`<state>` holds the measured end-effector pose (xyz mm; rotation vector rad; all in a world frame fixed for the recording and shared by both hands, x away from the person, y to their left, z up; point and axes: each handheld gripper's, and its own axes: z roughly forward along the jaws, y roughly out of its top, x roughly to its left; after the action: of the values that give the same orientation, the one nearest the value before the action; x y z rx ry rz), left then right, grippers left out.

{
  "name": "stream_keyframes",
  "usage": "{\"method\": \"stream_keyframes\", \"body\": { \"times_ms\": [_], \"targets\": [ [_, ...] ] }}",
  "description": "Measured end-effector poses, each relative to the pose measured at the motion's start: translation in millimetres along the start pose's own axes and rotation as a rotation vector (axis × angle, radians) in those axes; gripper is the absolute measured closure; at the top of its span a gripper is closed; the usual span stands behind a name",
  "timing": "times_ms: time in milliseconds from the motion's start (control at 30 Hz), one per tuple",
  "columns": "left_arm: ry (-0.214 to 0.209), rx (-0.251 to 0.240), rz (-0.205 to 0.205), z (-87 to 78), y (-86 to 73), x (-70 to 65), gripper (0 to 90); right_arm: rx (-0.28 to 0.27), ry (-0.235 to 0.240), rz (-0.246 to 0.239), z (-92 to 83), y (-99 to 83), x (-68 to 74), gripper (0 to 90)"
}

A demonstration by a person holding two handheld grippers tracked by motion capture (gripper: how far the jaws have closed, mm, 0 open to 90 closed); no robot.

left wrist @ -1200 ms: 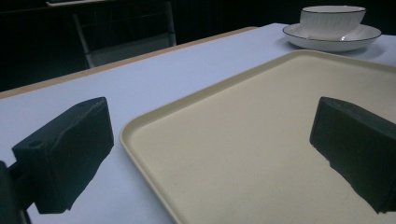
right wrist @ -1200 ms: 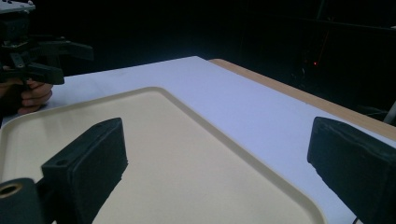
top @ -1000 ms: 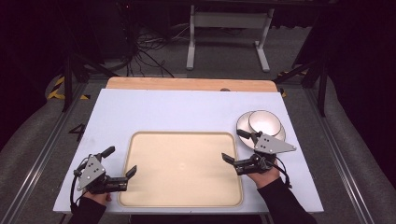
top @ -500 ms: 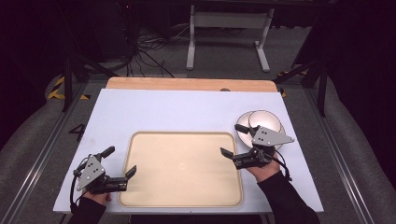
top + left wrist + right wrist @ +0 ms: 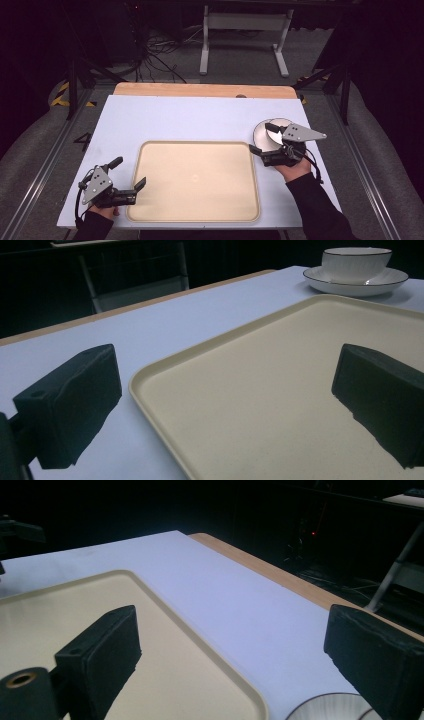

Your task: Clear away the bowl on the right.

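Both grippers, left (image 5: 129, 176) and right (image 5: 261, 138), are held low with fingers apparently spread wide.

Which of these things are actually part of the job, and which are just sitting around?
Part of the job:
right gripper, open beside the bowl
saucer under the bowl
tray
left gripper, open

Just around:
metal stand
floor cables

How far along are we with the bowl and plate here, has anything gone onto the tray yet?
Nothing looks done: the tray is bare, and the bowl sits on its plate on the table right of the tray. In hand: the right gripper, jaws open, is at the plate's near edge, gripping nothing. The left gripper waits open at the tray's left rim. Probably left: gripping and moving the dishes.
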<state>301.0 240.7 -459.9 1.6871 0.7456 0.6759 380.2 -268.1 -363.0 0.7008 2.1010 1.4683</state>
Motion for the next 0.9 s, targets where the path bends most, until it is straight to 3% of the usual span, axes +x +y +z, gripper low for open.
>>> {"method": "stream_keyframes", "body": {
  "times_ms": [367,633,900],
  "targets": [
    [0.0,-0.002,0.0,0.1,-0.1,-0.1,0.2,0.005,-0.058,0.042,-7.9,0.4,-26.5,7.5],
    [0.0,-0.002,0.0,0.0,-0.1,-0.1,0.1,0.028,-0.094,0.041,-13.2,1.9,-45.3,7.5],
    [0.0,-0.003,0.001,-0.2,-0.1,-0.4,0.1,0.015,-0.111,0.039,-19.5,3.5,-58.5,7.4]
  ]
}}
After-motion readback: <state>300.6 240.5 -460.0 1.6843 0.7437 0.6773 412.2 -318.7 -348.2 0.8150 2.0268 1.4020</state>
